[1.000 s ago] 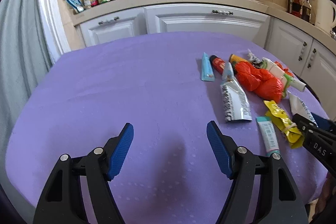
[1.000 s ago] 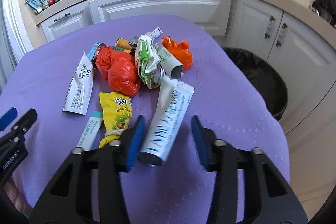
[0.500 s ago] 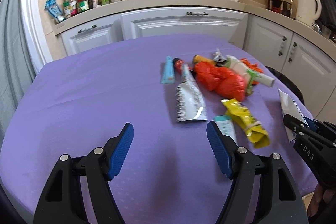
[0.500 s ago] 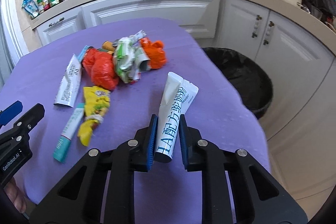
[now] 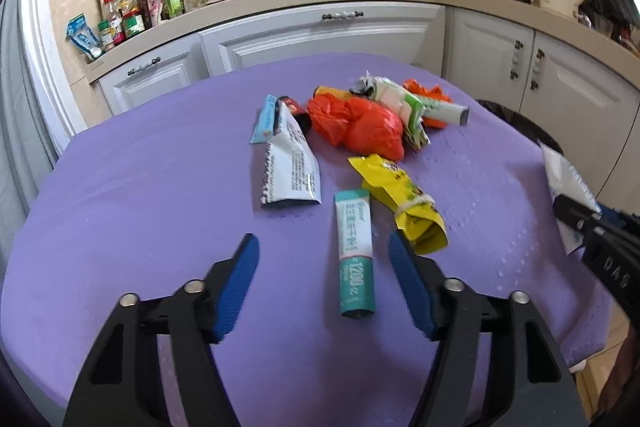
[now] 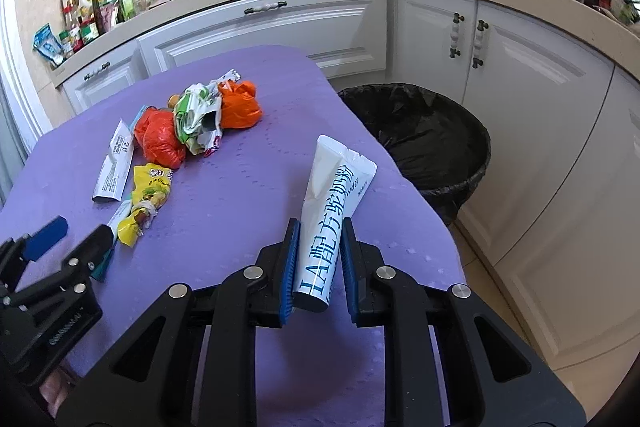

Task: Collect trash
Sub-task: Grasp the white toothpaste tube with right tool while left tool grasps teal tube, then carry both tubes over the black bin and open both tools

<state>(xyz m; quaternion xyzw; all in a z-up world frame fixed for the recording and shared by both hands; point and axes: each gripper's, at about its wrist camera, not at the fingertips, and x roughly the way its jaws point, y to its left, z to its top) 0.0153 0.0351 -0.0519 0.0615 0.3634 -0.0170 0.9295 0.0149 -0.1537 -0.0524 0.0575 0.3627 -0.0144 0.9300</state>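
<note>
Bin [image 6: 440,143] beside the purple table [image 6: 240,187], lined with a crinkled black bag; contents too dark to tell. Only the right wrist view shows its whole rim.

Right gripper [image 6: 319,259] clenched on a soft white tube [image 6: 326,215] (blue lettering), raised near the table edge by the bin.

Left gripper [image 5: 324,267] closing around a teal-and-white tube [image 5: 354,251] lying flat, pads not yet touching. Beyond it: crumpled yellow packet [image 5: 400,195], red bag [image 5: 360,125].

Bright daylight, soft shadows, fisheye-bent dark corners, slight motion blur.

trash pile [image 5: 360,131] on table [image 5: 140,187], bin [image 6: 424,135] beside
</note>
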